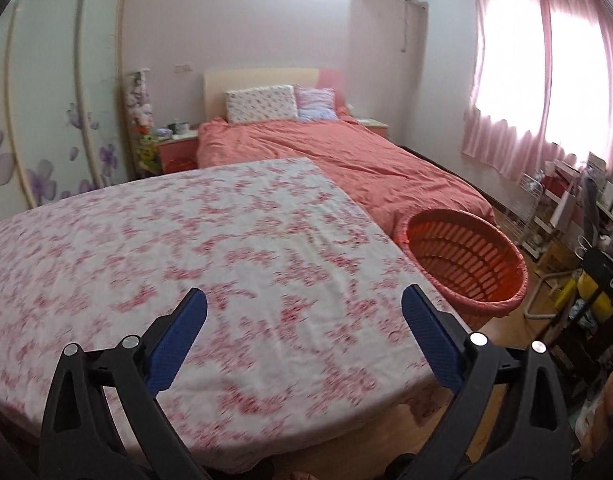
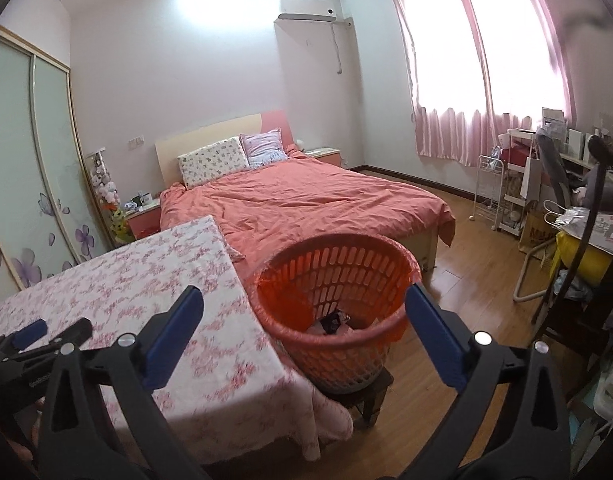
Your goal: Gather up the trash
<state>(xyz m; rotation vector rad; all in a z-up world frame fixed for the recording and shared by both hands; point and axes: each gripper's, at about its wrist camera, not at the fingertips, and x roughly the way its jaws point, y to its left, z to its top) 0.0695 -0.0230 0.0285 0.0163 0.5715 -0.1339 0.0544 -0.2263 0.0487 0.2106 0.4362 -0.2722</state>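
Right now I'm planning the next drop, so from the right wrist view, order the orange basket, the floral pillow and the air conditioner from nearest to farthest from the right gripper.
1. Orange basket: just ahead of the open right gripper, beside the table.
2. Floral pillow: at the bed's head, left side.
3. Air conditioner: high on the far wall.

The orange slotted basket (image 2: 338,312) stands upright on a small dark stool, just beside the corner of the floral-covered table. Some trash (image 2: 335,323) lies at its bottom: a dark wrapper among pale scraps.
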